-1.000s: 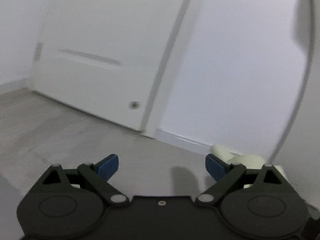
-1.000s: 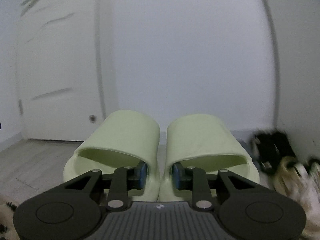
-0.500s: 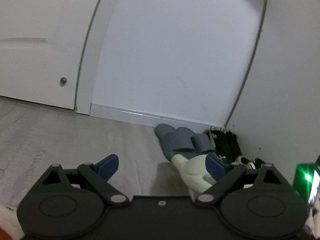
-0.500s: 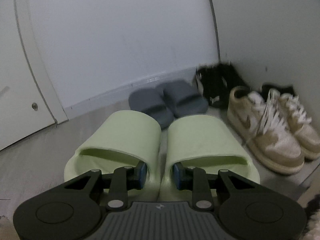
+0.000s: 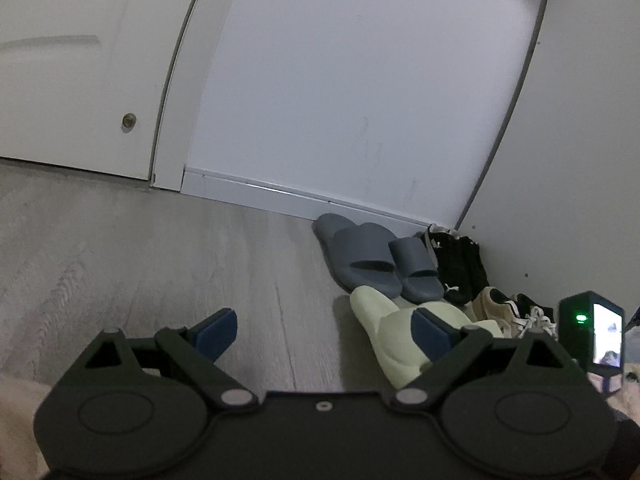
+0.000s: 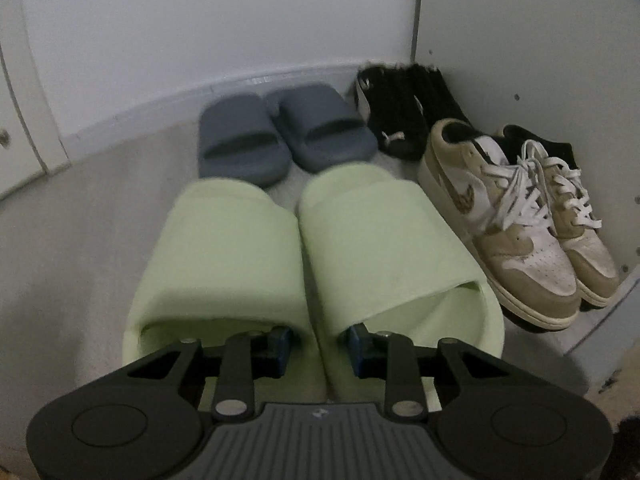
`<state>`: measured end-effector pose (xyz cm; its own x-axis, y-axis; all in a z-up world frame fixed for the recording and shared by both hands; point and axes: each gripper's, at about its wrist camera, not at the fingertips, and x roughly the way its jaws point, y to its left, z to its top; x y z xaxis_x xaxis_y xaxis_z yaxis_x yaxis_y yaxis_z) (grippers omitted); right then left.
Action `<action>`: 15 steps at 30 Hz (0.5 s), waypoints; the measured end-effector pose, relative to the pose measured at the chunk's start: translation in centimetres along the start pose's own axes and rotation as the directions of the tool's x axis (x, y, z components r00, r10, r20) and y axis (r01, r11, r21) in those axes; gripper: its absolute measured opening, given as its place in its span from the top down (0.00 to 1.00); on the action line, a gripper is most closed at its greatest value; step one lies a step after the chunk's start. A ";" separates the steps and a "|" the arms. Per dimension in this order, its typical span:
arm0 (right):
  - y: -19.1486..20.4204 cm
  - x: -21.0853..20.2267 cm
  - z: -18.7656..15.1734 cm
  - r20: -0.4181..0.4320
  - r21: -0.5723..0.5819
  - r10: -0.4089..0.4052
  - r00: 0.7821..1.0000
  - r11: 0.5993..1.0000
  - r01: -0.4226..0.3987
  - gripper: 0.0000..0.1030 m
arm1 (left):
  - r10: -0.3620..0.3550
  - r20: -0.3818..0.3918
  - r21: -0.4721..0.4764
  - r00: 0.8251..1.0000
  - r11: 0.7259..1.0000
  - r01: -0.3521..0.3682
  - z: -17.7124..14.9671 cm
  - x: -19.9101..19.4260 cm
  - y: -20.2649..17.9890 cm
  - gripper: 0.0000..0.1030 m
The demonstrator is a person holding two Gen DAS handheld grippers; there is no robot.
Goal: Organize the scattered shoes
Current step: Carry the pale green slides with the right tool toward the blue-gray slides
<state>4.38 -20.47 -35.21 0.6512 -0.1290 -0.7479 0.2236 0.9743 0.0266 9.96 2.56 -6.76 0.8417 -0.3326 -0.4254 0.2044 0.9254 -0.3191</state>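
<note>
My right gripper (image 6: 318, 346) is shut on a pair of pale green slides (image 6: 360, 232), pinching their two inner side walls together. The pair points toward the corner, low over the floor, just behind the grey slides (image 6: 280, 136); I cannot tell whether the soles touch down. In the left wrist view the green slides (image 5: 384, 328) show partly behind my right finger. My left gripper (image 5: 324, 330) is open over bare floor with nothing between its fingers.
Black shoes (image 6: 404, 116) sit in the corner by the skirting board. A tan and white pair of sneakers (image 6: 516, 216) lies along the right wall (image 6: 560, 60). A white door (image 5: 80, 80) is at the left. A device with a green light (image 5: 592, 332) shows at the right.
The right gripper has carried the green slides toward the corner and tipped downward, bringing the lined-up shoes closer. The left gripper's view swung from the door to the corner.
</note>
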 end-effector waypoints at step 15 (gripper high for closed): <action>-1.4 3.9 3.4 -0.399 -0.118 0.155 0.904 0.969 -0.218 0.56 | -0.087 0.028 -0.102 0.996 0.991 0.089 -0.2 -1.2 1.7 0.08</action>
<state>9.07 -23.01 -35.87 0.3338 0.1079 -0.9365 -0.0111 0.9938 0.1105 9.18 4.50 -6.91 0.8341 -0.4068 -0.3725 0.2267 0.8685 -0.4407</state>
